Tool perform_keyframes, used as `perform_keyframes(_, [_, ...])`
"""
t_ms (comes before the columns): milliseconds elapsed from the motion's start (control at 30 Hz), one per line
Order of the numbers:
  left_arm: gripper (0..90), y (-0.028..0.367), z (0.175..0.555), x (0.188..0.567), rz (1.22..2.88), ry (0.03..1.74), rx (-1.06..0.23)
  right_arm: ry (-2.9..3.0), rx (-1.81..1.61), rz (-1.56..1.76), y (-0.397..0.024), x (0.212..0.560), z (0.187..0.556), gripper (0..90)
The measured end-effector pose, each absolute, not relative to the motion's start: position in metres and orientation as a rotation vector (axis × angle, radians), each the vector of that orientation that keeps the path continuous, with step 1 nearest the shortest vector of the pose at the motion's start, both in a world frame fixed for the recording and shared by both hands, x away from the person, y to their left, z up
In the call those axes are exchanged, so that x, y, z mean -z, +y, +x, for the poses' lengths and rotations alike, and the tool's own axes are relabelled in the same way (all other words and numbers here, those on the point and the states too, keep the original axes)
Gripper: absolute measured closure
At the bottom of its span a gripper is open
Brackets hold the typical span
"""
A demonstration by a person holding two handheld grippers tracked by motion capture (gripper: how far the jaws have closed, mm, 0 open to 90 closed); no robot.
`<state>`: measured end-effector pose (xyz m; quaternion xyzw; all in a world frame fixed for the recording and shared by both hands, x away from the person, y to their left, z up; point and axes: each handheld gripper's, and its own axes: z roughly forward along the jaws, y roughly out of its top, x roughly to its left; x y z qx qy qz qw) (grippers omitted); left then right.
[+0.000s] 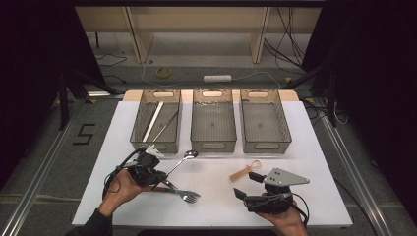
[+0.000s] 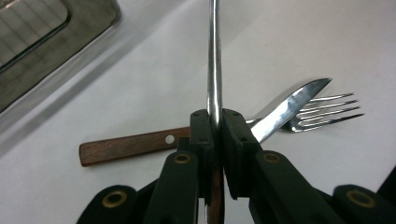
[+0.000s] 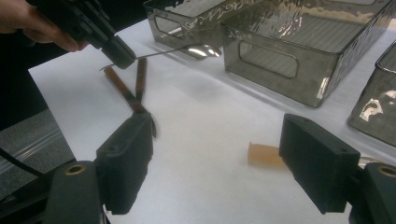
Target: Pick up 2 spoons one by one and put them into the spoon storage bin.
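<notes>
My left gripper (image 1: 161,174) is shut on the handle of a metal spoon (image 1: 190,155) and holds it just above the white table. In the left gripper view the jaws (image 2: 215,117) pinch the spoon's shaft (image 2: 214,65). Below it lie a wooden-handled knife (image 2: 128,146) and a fork (image 2: 327,112). My right gripper (image 1: 247,184) stands open near the front right. An amber plastic spoon (image 1: 245,171) lies just beyond it. In the right gripper view its jaws (image 3: 219,163) are wide apart, with the amber spoon's end (image 3: 262,154) by the right jaw, not gripped.
Three translucent grey bins stand in a row at the back. The left bin (image 1: 136,123) holds a white stick and a thin metal rod. The middle bin (image 1: 213,145) and right bin (image 1: 265,146) look bare. The table's front edge is close to both hands.
</notes>
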<state>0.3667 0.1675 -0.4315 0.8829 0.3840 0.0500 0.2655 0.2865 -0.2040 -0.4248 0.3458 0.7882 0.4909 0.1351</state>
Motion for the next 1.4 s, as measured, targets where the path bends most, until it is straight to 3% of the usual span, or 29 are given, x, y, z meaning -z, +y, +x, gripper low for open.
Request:
perform_keyframes(400, [82.8,0.155,0.374,0.411,2.312,0.972,-0.141,2.275,-1.422,1.013,-0.206,0.425,0.288,27.0])
perform_keyframes(1400, [82.7,0.121,0.439,0.369,2.149,0.967,-0.233,2.269,-1.432,1.032,-0.209,0.426,0.29,26.9])
